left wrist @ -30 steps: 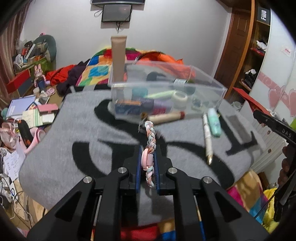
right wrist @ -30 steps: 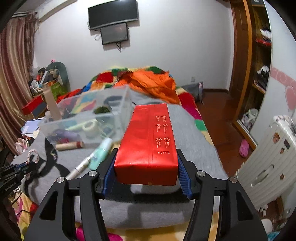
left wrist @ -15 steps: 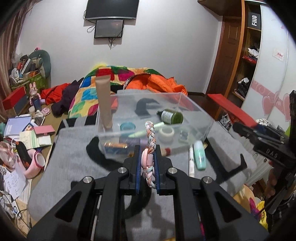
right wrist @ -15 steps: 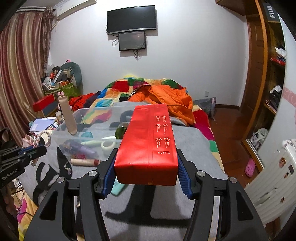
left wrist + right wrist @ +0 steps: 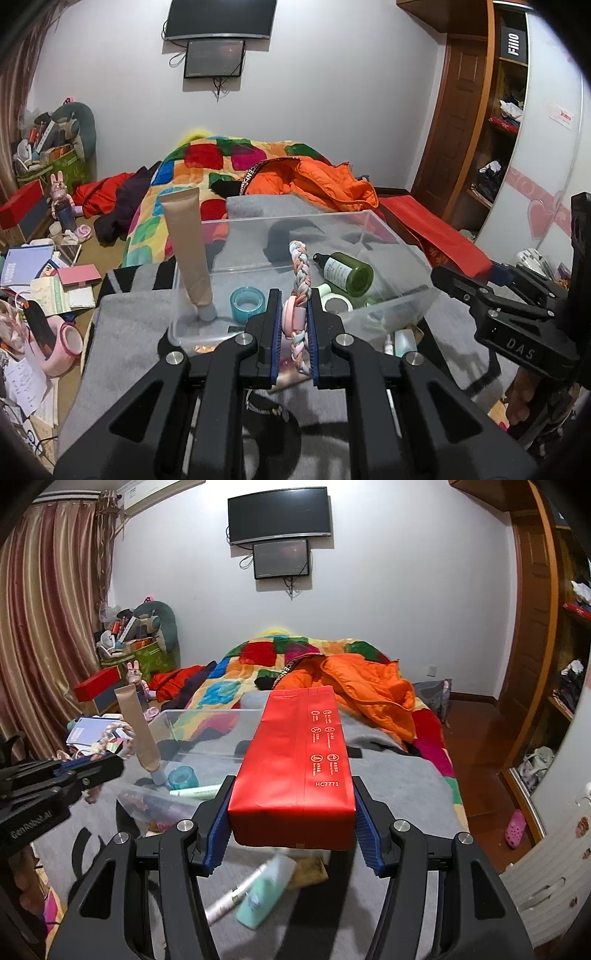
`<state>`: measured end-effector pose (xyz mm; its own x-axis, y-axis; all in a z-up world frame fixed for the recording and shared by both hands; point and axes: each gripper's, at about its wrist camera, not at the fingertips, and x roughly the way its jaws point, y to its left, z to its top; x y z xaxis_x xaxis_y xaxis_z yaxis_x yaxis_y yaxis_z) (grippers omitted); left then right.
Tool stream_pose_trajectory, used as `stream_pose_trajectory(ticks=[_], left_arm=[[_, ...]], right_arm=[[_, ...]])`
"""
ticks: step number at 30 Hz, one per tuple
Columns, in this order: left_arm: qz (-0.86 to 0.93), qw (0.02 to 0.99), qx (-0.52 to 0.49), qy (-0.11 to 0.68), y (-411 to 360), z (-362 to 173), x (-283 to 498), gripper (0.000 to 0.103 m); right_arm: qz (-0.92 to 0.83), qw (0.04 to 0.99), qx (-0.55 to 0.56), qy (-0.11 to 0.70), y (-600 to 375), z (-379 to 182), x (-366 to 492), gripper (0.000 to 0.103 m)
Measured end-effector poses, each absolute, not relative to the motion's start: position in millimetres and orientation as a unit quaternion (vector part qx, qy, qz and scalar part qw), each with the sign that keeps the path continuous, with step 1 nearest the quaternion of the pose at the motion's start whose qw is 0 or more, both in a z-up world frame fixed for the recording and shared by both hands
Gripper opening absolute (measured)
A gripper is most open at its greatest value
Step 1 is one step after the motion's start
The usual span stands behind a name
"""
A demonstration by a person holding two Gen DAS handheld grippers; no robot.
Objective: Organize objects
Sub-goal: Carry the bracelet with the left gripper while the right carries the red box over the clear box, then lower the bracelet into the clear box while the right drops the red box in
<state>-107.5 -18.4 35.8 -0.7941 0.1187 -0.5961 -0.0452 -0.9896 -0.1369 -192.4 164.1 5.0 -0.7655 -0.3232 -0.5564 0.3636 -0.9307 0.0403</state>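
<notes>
"HC7771" on the red box (image 5: 295, 760), "DAS" on the right tool (image 5: 519, 345) (its body), "FiiO" on a shelf box (image 5: 514, 43)

Behind the clear bin (image 5: 295, 236), the braided band (image 5: 301, 280) disappears at its lower end between the left gripper (image 5: 293, 332) pads. The red box (image 5: 295, 768) hides the bin's right half in the right wrist view. Below that box, a mint bottle (image 5: 264, 893) and a white pen (image 5: 236, 895) are smeared by blur; a brownish thing (image 5: 310, 871) beside them is perhaps cloth. The bin's near wall clouds its lower contents.
</notes>
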Motion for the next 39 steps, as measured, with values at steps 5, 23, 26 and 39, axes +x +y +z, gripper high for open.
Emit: stream_pose_trajectory(ticks=[5,23,26,39], left_arm=[[0.941,0.042,-0.331,-0.06,-22,24,-125,0.012],[0.93,0.039,-0.359,-0.07,-34,-3,-164,0.012],[0.928,0.037,-0.365,-0.069,-33,-6,-167,0.012],[0.933,0.049,-0.351,-0.061,-22,5,-152,0.054]], right_arm=[[-0.935,0.191,0.295,0.042,151,-1,-206,0.054],[-0.923,0.191,0.328,0.063,130,-29,-233,0.054],[-0.923,0.189,0.327,0.07,128,-29,-233,0.055],[-0.923,0.193,0.325,0.069,134,-22,-221,0.069]])
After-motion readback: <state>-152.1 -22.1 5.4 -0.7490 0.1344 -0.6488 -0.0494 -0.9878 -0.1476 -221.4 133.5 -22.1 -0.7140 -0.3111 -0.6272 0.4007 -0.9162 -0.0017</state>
